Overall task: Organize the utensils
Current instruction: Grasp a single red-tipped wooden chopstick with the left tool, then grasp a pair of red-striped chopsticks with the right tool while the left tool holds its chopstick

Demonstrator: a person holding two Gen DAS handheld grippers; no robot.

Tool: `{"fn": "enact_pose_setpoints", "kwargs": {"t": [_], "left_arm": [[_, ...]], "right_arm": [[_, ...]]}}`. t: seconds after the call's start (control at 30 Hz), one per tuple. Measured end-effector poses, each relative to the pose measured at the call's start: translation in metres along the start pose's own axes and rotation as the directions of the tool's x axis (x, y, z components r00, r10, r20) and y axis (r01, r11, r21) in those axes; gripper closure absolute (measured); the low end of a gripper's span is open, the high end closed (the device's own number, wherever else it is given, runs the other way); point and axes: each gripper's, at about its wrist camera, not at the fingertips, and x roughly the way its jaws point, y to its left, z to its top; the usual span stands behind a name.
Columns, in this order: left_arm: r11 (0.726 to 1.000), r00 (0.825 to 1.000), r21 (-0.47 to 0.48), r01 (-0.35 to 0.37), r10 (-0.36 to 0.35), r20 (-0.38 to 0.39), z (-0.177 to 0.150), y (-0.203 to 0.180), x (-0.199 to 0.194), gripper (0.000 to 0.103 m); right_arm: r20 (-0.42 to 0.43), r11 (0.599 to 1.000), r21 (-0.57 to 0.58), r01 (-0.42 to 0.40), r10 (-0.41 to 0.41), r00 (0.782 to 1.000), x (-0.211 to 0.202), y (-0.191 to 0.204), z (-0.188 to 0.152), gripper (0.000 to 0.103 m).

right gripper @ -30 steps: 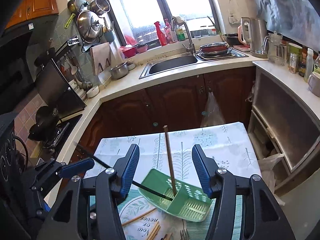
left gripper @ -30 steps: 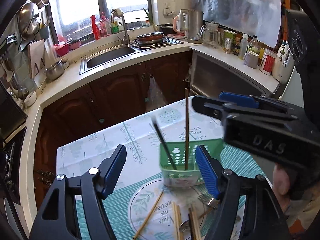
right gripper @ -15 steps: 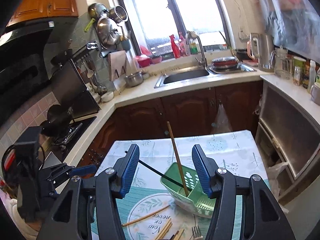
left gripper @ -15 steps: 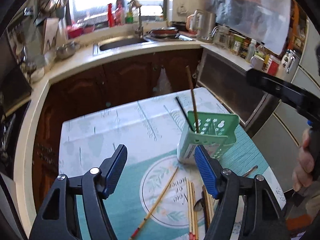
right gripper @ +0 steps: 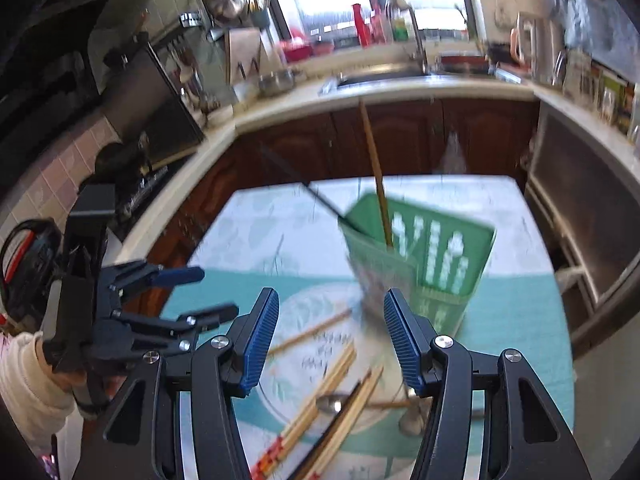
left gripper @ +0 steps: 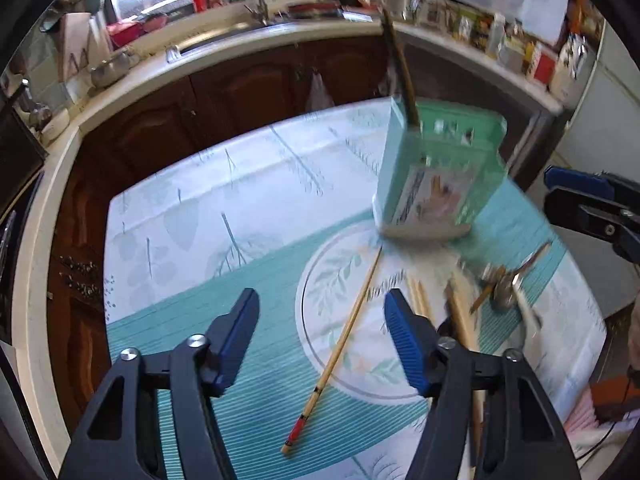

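A green slotted utensil holder [left gripper: 436, 176] [right gripper: 420, 264] stands on the patterned tablecloth [left gripper: 240, 216], with a brown chopstick [right gripper: 374, 164] and a black chopstick [right gripper: 320, 200] leaning out of it. One bamboo chopstick with a red end [left gripper: 344, 340] lies on the cloth below my left gripper [left gripper: 322, 332]. Its jaws are closing with nothing pressed between them. More chopsticks [right gripper: 328, 380] and a spoon [right gripper: 332, 402] lie in a loose pile under my right gripper [right gripper: 332, 336], which is open and holds nothing. The left gripper [right gripper: 172, 296] also shows at the left of the right wrist view.
Dark wood cabinets [left gripper: 248, 84] and a pale counter with a sink [right gripper: 380, 76] curve around behind the table. Jars and bottles [left gripper: 500, 44] crowd the right counter. A stove [right gripper: 132, 184] is at the left. A white sleeve [right gripper: 32, 380] shows at the lower left.
Both grippers have come down and closer to the table, so the holder and loose chopsticks look larger. The left jaws stand narrower than before. The right jaws are unchanged.
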Motion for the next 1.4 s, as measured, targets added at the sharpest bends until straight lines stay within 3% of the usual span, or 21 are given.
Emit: {"fn": "enact_pose_setpoints", "kwargs": {"t": [0.17, 0.3, 0.37, 0.43, 0.6, 0.77, 0.93, 0.97, 1.0, 1.03, 1.1, 1.17, 1.27, 1.4], "left_arm": [[0.998, 0.984, 0.011, 0.063, -0.06, -0.171, -0.023, 0.002, 0.048, 0.048], [0.995, 0.969, 0.033, 0.091, -0.081, -0.233, -0.034, -0.002, 0.069, 0.049], [0.993, 0.962, 0.053, 0.103, -0.086, -0.26, -0.035, -0.006, 0.077, 0.05], [0.991, 0.953, 0.067, 0.117, -0.093, -0.287, -0.036, -0.01, 0.084, 0.059], [0.987, 0.93, 0.111, 0.119, -0.071, -0.36, -0.036, -0.019, 0.102, 0.071], [0.981, 0.908, 0.15, 0.122, -0.049, -0.416, -0.028, -0.027, 0.109, 0.072], [0.978, 0.874, 0.167, 0.127, -0.031, -0.485, -0.019, -0.035, 0.117, 0.074], [0.978, 0.867, 0.165, 0.127, -0.029, -0.497, -0.017, -0.036, 0.119, 0.079], [0.979, 0.862, 0.159, 0.126, -0.028, -0.507, -0.014, -0.037, 0.121, 0.098], [0.981, 0.853, 0.146, 0.127, -0.033, -0.52, -0.009, -0.037, 0.124, 0.099], [0.983, 0.851, 0.144, 0.11, -0.018, -0.525, 0.005, -0.038, 0.131, 0.099], [0.987, 0.857, 0.132, 0.088, -0.007, -0.516, 0.005, -0.04, 0.131, 0.099], [0.995, 0.861, 0.05, 0.09, -0.053, -0.505, -0.002, -0.037, 0.125, 0.099], [0.994, 0.874, -0.046, 0.102, -0.111, -0.474, -0.021, -0.033, 0.111, 0.099]], "right_arm": [[-0.109, 0.999, 0.033, -0.007, 0.01, 0.994, 0.026, -0.006, -0.042, 0.047], [-0.167, 0.997, 0.071, -0.024, 0.036, 0.985, 0.043, -0.012, -0.07, 0.047], [-0.192, 0.996, 0.09, -0.029, 0.046, 0.98, 0.054, -0.016, -0.075, 0.047], [-0.214, 0.994, 0.103, -0.033, 0.054, 0.975, 0.062, -0.02, -0.08, 0.047], [-0.238, 0.993, 0.116, -0.032, 0.059, 0.969, 0.075, -0.032, -0.078, 0.047], [-0.255, 0.991, 0.125, -0.037, 0.068, 0.965, 0.078, -0.037, -0.079, 0.047], [-0.283, 0.99, 0.132, -0.055, 0.09, 0.955, 0.086, -0.035, -0.082, 0.047], [-0.287, 0.99, 0.13, -0.059, 0.094, 0.953, 0.086, -0.033, -0.082, 0.047], [-0.295, 0.989, 0.13, -0.065, 0.101, 0.95, 0.089, -0.031, -0.083, 0.047], [-0.301, 0.989, 0.133, -0.067, 0.105, 0.948, 0.09, -0.029, -0.083, 0.047], [-0.322, 0.986, 0.147, -0.077, 0.121, 0.939, 0.094, -0.025, -0.084, 0.048], [-0.346, 0.984, 0.16, -0.079, 0.131, 0.929, 0.1, -0.021, -0.083, 0.056], [-0.383, 0.979, 0.187, -0.082, 0.15, 0.912, 0.109, -0.017, -0.083, 0.066], [-0.436, 0.969, 0.238, -0.072, 0.173, 0.883, 0.123, -0.015, -0.082, 0.067]]}}
